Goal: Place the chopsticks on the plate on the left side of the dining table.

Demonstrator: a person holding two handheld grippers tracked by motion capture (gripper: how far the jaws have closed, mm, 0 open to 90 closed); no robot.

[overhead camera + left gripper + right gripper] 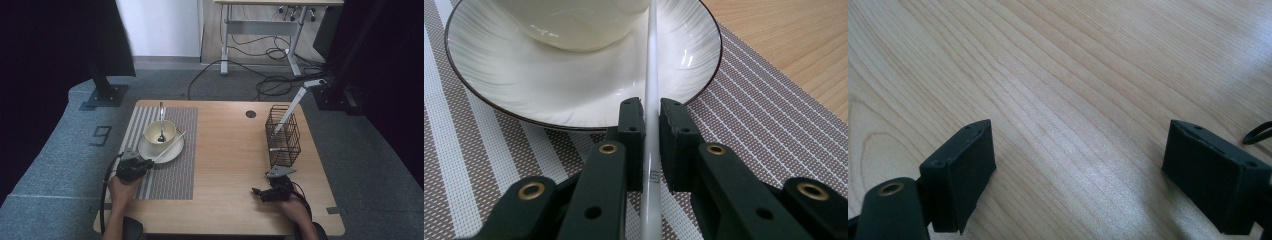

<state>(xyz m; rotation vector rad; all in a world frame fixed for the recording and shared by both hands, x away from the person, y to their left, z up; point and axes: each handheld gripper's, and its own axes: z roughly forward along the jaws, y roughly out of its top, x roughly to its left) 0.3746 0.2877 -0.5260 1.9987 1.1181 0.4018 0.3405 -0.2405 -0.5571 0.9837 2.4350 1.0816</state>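
Observation:
A white cup [160, 131] stands on a white saucer [172, 149] on the striped placemat [170, 175], with a spoon [161, 120] standing in it. A thin pale utensil [170, 146] lies slanted across the saucer's rim. My left gripper [149, 163] is shut on its near end at the saucer's front edge. In the left gripper view the pads [633, 125] press the thin handle [651, 90] from both sides, just short of the saucer [514, 80]. My right gripper [257, 192] rests low over bare wood at the front right, its jaws [1078, 165] wide open with nothing between them.
A black wire basket [283, 136] stands at the table's right side, with a long pale utensil [291, 109] leaning out of it. A round cable hole [251, 114] sits near the far edge. Bare wood [225, 150] lies between the placemat and the basket.

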